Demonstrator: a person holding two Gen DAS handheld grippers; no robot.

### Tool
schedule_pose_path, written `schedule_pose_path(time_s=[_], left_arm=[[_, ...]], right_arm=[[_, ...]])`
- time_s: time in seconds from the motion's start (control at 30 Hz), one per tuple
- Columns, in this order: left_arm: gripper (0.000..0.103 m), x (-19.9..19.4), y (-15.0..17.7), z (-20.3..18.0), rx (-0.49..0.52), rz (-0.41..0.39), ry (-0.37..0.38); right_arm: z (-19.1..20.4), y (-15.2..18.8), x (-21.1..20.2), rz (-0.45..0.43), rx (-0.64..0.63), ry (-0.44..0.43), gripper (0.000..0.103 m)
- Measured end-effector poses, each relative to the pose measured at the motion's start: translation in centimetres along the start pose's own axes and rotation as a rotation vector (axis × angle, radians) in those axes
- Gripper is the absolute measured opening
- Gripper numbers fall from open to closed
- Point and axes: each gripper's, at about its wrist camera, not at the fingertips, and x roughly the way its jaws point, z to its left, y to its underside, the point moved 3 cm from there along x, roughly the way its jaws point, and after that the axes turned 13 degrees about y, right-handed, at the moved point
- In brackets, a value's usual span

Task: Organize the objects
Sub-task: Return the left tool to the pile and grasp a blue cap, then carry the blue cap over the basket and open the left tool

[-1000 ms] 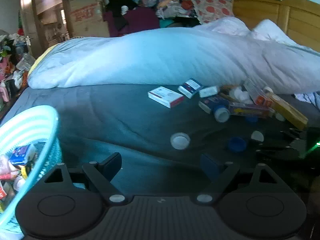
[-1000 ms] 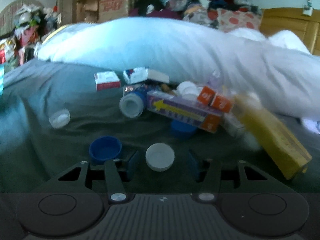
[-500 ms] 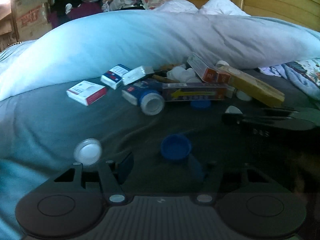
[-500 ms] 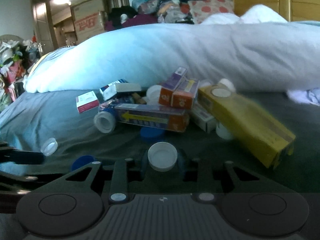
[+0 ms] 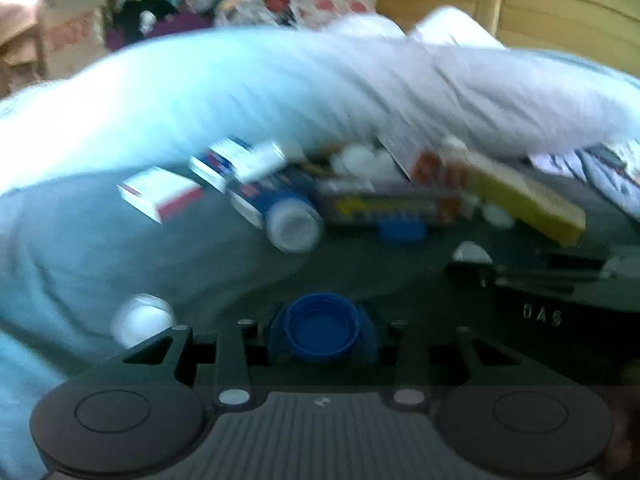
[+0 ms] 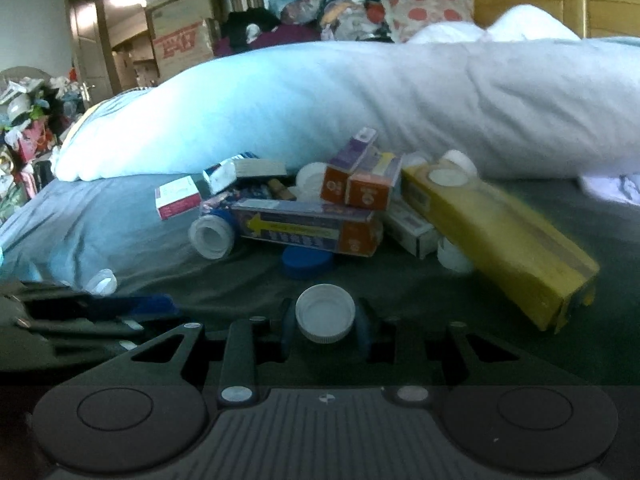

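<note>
At lower centre of each wrist view, the left tongs (image 5: 322, 334) are clamped on a blue cap (image 5: 322, 327) and the right tongs (image 6: 325, 320) on a white cap (image 6: 325, 313). Most sorting seems left: boxes, including the yellow box (image 6: 500, 236), and another white cap (image 5: 140, 318) lie on the bed (image 6: 120, 236).
</note>
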Motion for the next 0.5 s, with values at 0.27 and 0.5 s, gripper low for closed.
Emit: schedule_pose_path(time_s=[0.27,0.5], left_arm=[[0.041,-13.5,-4.4,7.8,-0.111,-0.156,-0.318],[0.041,-25.2,-5.4,18.0,-0.29,-0.203,-0.633]], right_arm=[[3.3,-3.6,-3.0,-0.096,-0.034,-0.079,0.032],[13.0,-11.9,-7.4,-0.232,-0.08,-0.299,0.032]])
